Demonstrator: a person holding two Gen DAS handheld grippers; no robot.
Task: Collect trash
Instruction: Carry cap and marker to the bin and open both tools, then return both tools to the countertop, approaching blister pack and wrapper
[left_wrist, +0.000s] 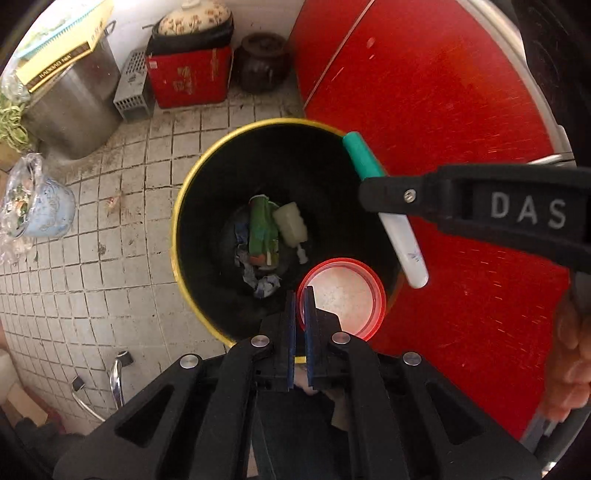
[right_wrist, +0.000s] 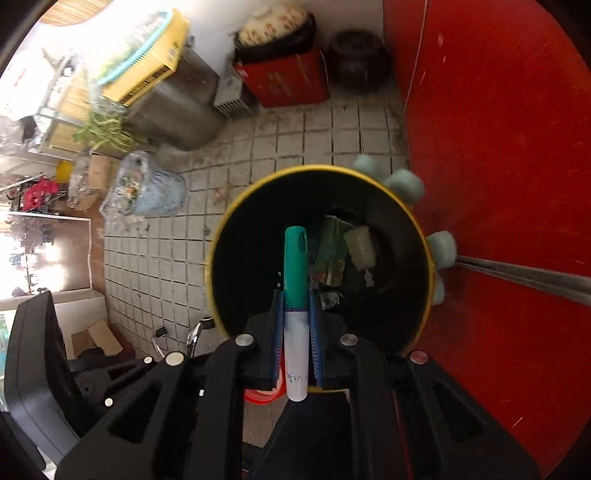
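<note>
We've got both over the bin (left_wrist: 192, 206): left tool (left_wrist: 299, 306) pinching the light red lid (left_wrist: 343, 295) by its rim, right tool (right_wrist: 295, 314) clamped mid-barrel on the stiff, slick marker (right_wrist: 295, 280).

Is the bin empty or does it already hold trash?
Not empty. At the bottom of the bin lie a green wrapper, a pale plastic piece and crumpled scraps; it is far from full.
</note>
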